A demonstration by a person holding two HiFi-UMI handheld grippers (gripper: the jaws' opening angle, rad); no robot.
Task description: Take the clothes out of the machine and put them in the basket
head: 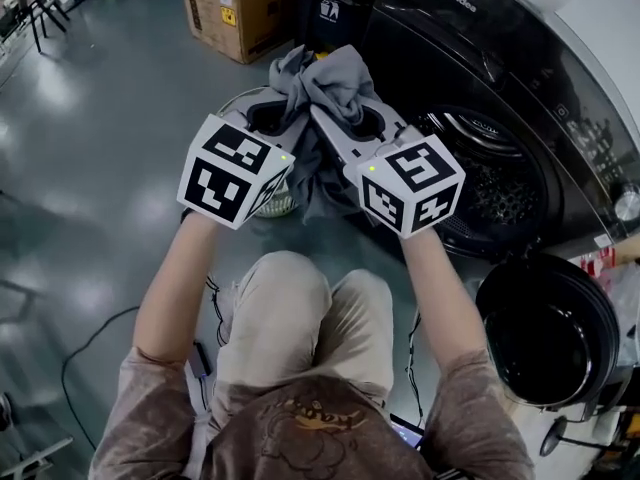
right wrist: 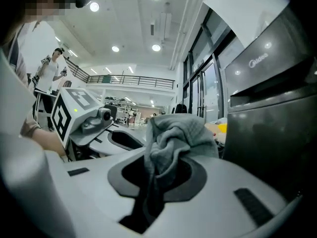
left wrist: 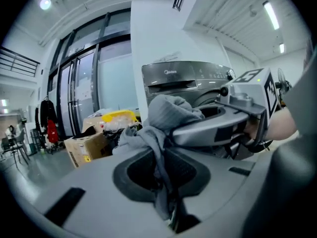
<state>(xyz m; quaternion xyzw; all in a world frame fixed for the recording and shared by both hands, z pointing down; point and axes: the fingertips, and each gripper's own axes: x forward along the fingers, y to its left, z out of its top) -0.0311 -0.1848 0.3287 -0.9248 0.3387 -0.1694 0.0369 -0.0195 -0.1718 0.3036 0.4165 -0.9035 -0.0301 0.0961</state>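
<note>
Both grippers hold one grey garment [head: 325, 88] bunched between them, raised in front of the open front-loading washing machine [head: 480, 168]. My left gripper [head: 275, 108] is shut on a fold of the grey garment [left wrist: 161, 133]. My right gripper [head: 352, 108] is shut on another fold of the same garment [right wrist: 168, 143], and the cloth hangs down between the two grippers. A pale laundry basket [head: 275, 204] shows only in part on the floor below, hidden mostly by the left gripper's marker cube [head: 232, 168]. The machine's drum opening [head: 500, 183] looks dark.
The washer's round door [head: 550, 328] stands swung open at the right, beside the person's right arm. A cardboard box [head: 235, 8] sits on the floor at the back. Cables [head: 85, 348] trail across the grey floor at the left. The person's knees are just below the grippers.
</note>
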